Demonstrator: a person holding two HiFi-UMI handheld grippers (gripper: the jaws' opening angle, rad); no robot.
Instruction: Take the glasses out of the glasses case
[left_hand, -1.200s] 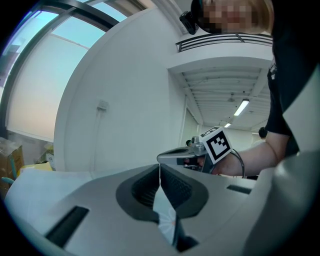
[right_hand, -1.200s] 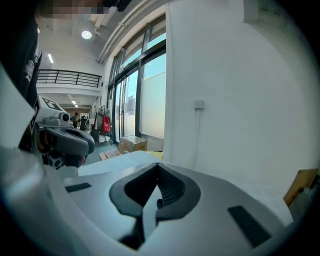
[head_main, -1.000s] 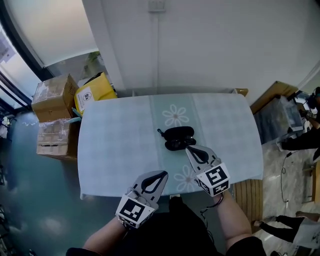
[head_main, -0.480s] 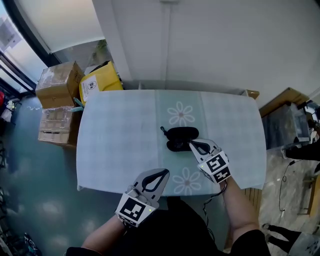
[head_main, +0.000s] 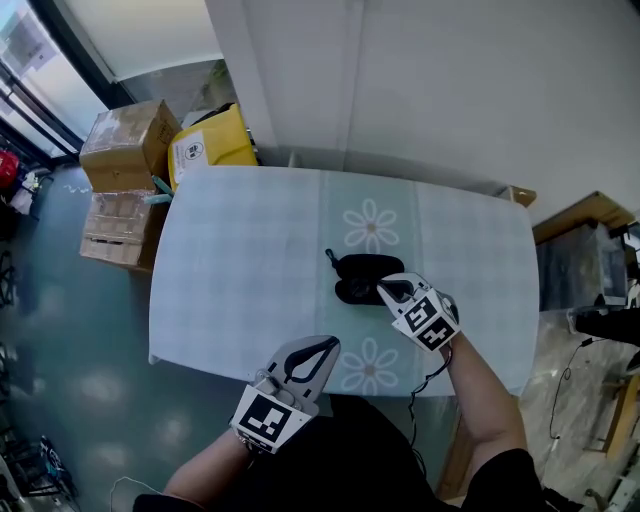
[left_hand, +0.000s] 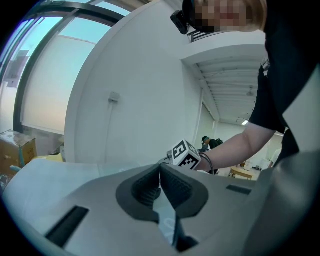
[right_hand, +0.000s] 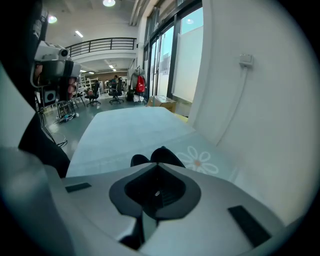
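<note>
The black glasses case lies near the middle of the bench, on a pale checked cloth, just below a printed daisy. The right claw is held at the case's near right end, touching it or all but touching; which of the two cannot be settled. In the right gripper view its jaws are seen drawn together at the tips with nothing gripped, and the dark case shows just beyond them. The left claw is held well apart from the case, over the bench's near edge. Its jaws are likewise closed tip to tip, and nothing is held. No glasses can be made out, and whether the lid is already raised cannot be told.

The step in hand is judged to be the approach to the case. It would be done best if the right jaws were parted before contact and set on the lid's rim. The left claw should be brought in to pin the base, since a light case is likely to slide on the cloth. The lid should be lifted slowly, so that the glasses are not tipped out.
</note>
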